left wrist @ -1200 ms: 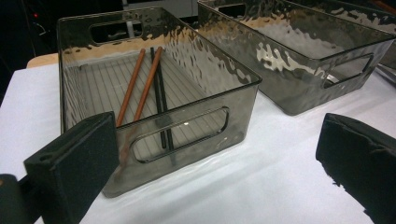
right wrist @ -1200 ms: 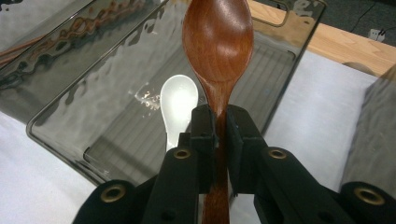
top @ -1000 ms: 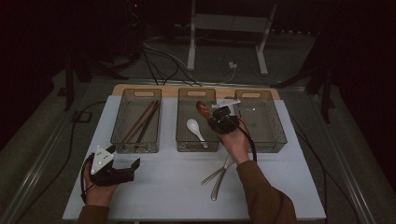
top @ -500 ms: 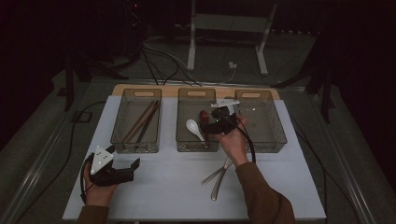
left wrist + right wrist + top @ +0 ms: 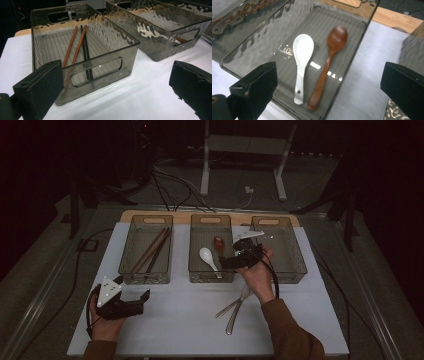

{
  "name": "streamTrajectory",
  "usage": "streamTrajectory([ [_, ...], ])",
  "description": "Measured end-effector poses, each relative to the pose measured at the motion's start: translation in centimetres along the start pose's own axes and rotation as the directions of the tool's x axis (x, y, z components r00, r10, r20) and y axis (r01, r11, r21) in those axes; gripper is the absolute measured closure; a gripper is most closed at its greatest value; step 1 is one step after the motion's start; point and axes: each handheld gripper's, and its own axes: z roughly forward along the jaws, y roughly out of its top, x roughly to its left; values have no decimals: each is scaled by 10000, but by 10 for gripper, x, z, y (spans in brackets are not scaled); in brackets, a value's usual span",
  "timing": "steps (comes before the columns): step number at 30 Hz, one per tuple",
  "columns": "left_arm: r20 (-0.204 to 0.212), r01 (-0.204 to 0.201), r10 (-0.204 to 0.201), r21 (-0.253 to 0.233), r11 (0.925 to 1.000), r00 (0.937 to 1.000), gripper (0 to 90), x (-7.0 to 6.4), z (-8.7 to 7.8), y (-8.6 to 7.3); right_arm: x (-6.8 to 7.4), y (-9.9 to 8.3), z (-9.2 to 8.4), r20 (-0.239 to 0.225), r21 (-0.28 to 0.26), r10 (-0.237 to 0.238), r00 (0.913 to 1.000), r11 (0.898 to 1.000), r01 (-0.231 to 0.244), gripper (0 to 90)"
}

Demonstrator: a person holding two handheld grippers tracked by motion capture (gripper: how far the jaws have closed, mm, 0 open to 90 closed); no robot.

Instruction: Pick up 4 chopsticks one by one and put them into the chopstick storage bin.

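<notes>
Right gripper (image 5: 327, 92) fingers have just opened above the wooden spoon (image 5: 329, 60) (left gripper (image 5: 115, 92) fingers apart too).

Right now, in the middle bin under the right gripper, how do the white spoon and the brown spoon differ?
The white spoon looks glossy like ceramic; the brown spoon looks wooden. The white spoon has a broad, deep bowl and a short handle with a small hole near its end; the brown spoon has a smaller oval bowl and a longer, slimmer handle. Both lie side by side, bowls up and pointing the same way, on the floor of the middle bin.
</notes>
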Motion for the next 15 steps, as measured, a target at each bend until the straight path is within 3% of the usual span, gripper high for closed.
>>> streamTrajectory([
  [15,3,-3,3,11,10000,10000,6,0,0,0,-2,-20,-21,-112,50,202,9997,9998,-201,12],
])
